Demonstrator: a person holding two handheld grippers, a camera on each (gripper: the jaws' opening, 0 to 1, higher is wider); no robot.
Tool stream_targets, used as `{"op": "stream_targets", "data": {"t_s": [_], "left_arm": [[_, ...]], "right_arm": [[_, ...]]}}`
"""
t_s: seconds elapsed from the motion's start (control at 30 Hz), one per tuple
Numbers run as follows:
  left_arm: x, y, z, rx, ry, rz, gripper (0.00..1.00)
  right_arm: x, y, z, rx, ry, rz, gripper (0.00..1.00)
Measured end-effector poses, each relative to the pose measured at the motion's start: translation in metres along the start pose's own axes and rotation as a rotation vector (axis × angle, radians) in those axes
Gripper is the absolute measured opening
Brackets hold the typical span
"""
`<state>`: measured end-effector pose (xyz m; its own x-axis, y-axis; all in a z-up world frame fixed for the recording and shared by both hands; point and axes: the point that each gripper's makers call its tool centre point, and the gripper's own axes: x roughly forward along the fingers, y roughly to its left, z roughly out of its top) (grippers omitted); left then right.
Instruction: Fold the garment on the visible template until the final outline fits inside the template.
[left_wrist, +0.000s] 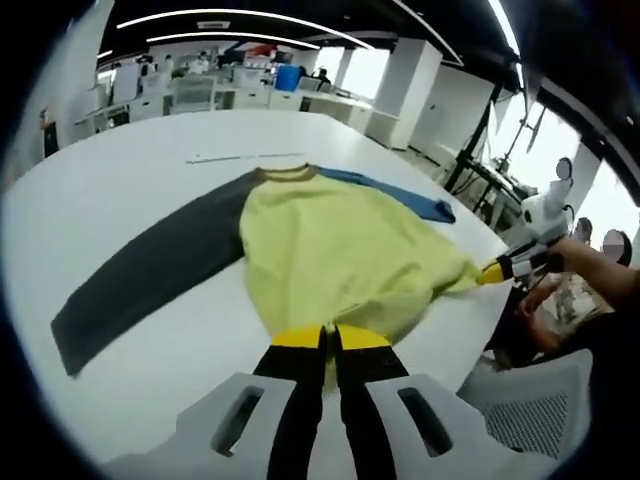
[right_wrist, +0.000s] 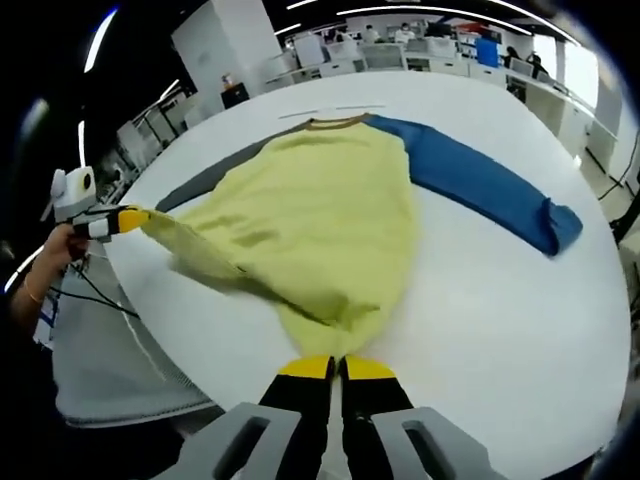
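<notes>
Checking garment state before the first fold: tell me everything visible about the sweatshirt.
The sweatshirt lies spread on the white table, collar away from both cameras. Soft knit as it looks: yellow body, brownish collar band, one dark grey sleeve and one blue sleeve, both stretched outward flat. The left gripper and the right gripper are each shut on the hem at opposite corners, so the hem edge is lifted and wrinkled toward the table edge. No template outline is clearly discernible.
</notes>
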<state>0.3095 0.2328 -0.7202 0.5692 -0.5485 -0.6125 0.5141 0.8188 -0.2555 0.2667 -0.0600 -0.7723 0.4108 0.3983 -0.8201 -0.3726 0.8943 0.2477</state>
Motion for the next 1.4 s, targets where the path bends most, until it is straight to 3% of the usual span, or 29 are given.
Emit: {"op": "stream_targets", "data": {"t_s": [0.3, 0.83, 1.2, 1.4], "left_arm": [[-0.011, -0.001, -0.029, 0.041, 0.072, -0.013, 0.01], [-0.006, 0.009, -0.089, 0.029, 0.236, 0.041, 0.02], [-0.009, 0.008, -0.102, 0.014, 0.269, 0.045, 0.05], [-0.013, 0.004, -0.106, -0.006, 0.288, 0.032, 0.11]], "right_arm": [[-0.014, -0.017, -0.002, -0.020, 0.027, -0.028, 0.00], [0.002, -0.023, -0.032, 0.025, 0.101, -0.026, 0.00], [0.003, -0.025, -0.034, 0.022, 0.107, -0.032, 0.00], [0.003, -0.025, -0.034, 0.021, 0.111, -0.032, 0.00]]}}
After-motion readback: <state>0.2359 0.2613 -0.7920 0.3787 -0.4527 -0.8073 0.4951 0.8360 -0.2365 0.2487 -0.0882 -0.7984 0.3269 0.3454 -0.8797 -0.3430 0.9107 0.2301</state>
